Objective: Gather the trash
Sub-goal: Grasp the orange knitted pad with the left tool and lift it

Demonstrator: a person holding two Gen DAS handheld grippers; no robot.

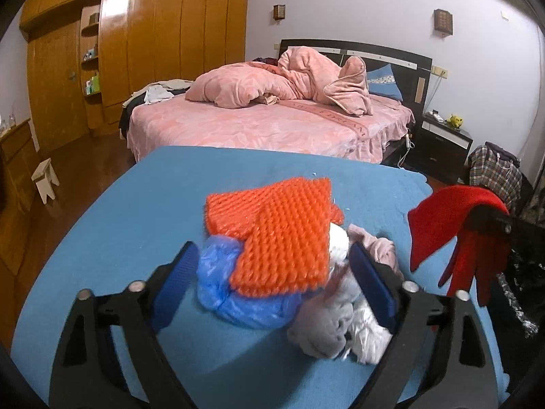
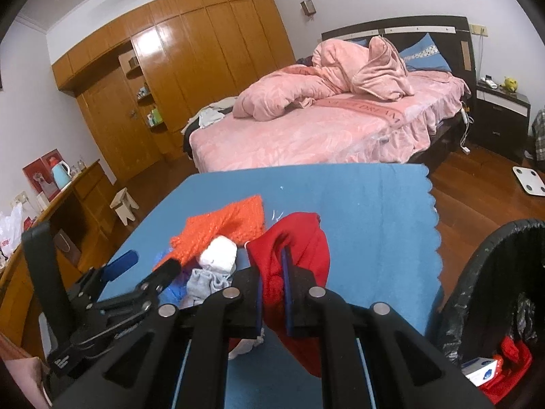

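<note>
Right wrist view: right gripper [image 2: 272, 286] jaws clamped on red cloth [image 2: 296, 248]; bin [image 2: 477, 272] at 3 o'clock. Left gripper [image 1: 272, 272] jaws apart around orange mesh [image 1: 282, 235] pile on blue surface [image 1: 136, 221].

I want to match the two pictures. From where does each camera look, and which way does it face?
Left wrist: sits on the left tool, faces across the blue table to the bed; its open fingers flank the trash pile.
Right wrist: sits on the right tool, faces the same way; its fingers pinch a red cloth, bin at right.
Shared: table, bed, orange mesh, each other's tool.
</note>
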